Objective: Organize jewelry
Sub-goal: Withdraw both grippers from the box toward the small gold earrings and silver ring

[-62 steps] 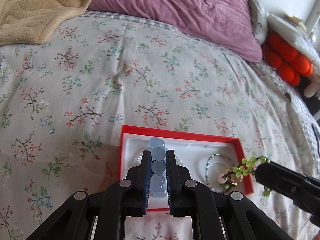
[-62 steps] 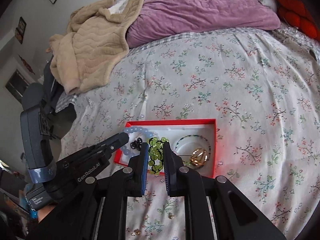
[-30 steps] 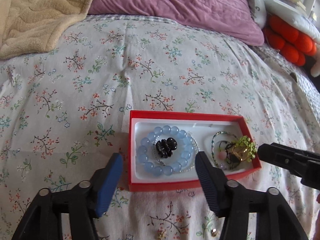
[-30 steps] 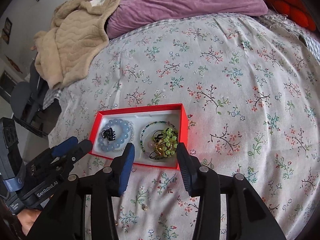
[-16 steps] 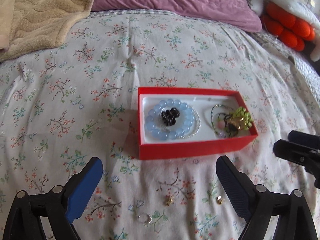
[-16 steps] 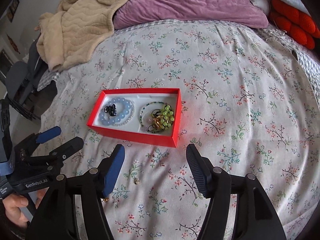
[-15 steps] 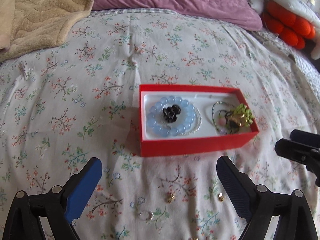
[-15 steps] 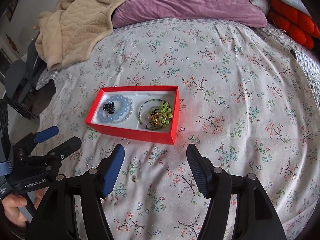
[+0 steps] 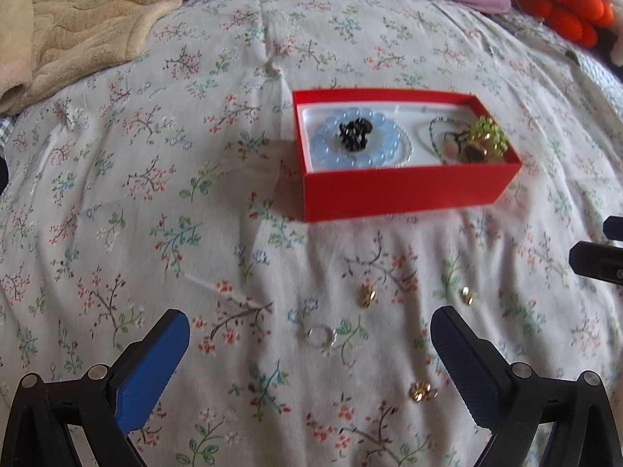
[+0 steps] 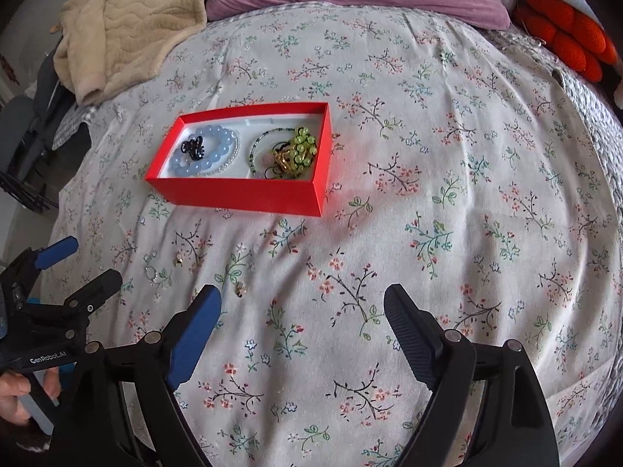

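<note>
- Two tongs, left tongs [image 9: 309, 344] and right tongs [image 10: 301, 317], are spreading wider, empty, over the floral bedspread [image 10: 428, 155].
- Red box [image 10: 241, 190] lies ahead; bare bedspread stretches rightward.

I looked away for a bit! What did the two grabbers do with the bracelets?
The left gripper let the blue bracelet go, and the right gripper the green bracelet, into the red box. Both backed away, jaws opening. The box stayed put.
</note>
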A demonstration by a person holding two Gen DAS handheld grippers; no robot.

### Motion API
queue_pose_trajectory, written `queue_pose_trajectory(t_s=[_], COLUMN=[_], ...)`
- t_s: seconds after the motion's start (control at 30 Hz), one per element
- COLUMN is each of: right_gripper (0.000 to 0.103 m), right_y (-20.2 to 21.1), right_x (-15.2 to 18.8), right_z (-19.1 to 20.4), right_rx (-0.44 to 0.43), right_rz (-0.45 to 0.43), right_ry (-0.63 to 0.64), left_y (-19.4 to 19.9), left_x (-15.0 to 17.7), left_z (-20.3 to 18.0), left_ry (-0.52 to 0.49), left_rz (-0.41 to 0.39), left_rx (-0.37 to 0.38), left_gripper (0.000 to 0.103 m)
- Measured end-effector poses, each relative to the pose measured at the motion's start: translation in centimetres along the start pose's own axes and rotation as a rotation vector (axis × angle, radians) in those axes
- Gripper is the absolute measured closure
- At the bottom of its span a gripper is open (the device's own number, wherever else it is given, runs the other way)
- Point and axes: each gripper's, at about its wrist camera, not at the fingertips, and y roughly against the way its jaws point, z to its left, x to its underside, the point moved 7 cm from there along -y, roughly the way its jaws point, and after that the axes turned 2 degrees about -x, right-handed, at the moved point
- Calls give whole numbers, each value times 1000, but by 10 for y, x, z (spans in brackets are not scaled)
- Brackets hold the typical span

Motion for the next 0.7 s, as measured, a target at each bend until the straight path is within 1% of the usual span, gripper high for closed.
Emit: queue_pose_trajectory(t_s=[0.1,0.2,0.4,0.63,0.7], right_gripper=[14,14,14,14,14], right_y=[-3,-6,-17,-25,-28], right_x=[9,20,38,47,48], right_z=[3,6,5,-3,-3], right_rx=[25,44,68,94,93], right_rz=[11,25,71,90,88], right_ry=[36,77,114,109,109], left_y=[-3,-6,-13,-19,-22], left_x=[11,22,40,54,57], left_z=[5,11,24,31,32], left_ry=[-9,-30,-55,-78,-79], left_rz=[14,23,45,61,65], left_rx=[-7,-29,-61,-82,-78], left_gripper=[1,1,1,1,1])
